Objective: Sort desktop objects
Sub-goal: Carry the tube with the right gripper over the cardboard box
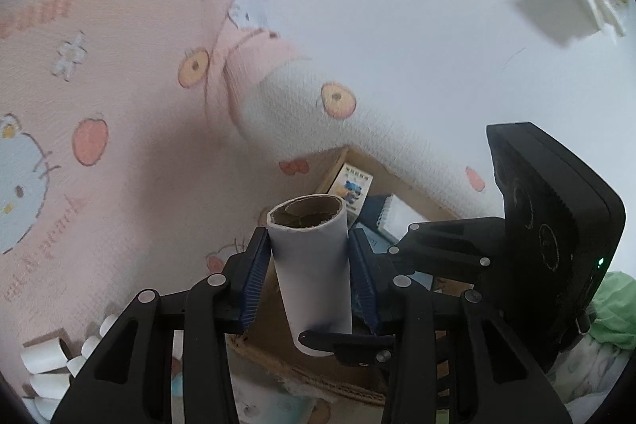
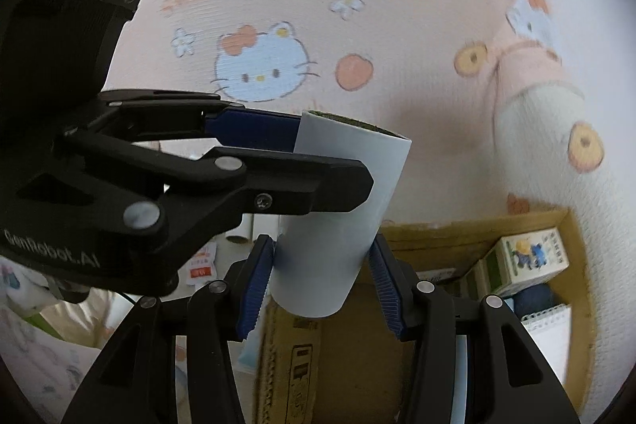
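A white cardboard tube [image 1: 314,273] stands between the blue pads of my left gripper [image 1: 308,257], which is shut on it. In the right wrist view the same tube [image 2: 338,225] leans between the pads of my right gripper [image 2: 324,257], whose left pad touches it while the right pad stands slightly off. My left gripper [image 2: 334,161] also shows there, clamping the tube's upper part from the left. My right gripper shows in the left wrist view [image 1: 397,237] at the tube's base, coming from the right.
A cardboard box [image 2: 477,229] below holds a small printed carton [image 2: 528,257], a notepad [image 2: 548,336] and a dark blue object. Several more white tubes [image 1: 47,360] lie at the lower left. A pink cartoon-cat blanket [image 2: 357,26] fills the background. A green cloth [image 1: 612,308] sits right.
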`<control>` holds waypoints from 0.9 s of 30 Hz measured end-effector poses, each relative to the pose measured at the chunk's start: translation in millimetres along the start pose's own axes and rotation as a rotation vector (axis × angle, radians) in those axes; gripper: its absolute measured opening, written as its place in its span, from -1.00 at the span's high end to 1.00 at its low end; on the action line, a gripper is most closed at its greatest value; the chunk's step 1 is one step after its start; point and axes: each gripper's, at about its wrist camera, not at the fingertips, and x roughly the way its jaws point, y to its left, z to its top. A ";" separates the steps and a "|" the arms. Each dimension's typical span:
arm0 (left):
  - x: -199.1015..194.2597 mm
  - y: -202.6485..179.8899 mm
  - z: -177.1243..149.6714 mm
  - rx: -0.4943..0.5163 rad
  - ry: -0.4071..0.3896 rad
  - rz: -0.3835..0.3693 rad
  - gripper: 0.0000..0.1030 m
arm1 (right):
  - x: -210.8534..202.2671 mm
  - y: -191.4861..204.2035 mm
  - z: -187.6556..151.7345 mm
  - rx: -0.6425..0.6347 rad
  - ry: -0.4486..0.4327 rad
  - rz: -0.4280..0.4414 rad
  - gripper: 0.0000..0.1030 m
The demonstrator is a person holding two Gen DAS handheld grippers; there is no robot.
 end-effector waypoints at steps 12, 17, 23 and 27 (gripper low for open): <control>51.1 2.3 -6.4 0.013 0.104 -0.083 0.17 | 30.3 -36.8 -17.2 0.090 0.083 -0.012 0.12; 66.7 -10.0 -12.7 0.048 0.166 -0.108 0.16 | 31.8 -44.3 -34.4 0.114 0.134 -0.043 0.13; 84.8 -17.2 -21.1 0.067 0.275 -0.096 0.16 | 42.2 -55.8 -50.9 0.165 0.203 -0.027 0.14; 95.0 -16.1 -27.3 0.092 0.372 -0.103 0.16 | 52.2 -55.9 -58.0 0.167 0.239 -0.002 0.14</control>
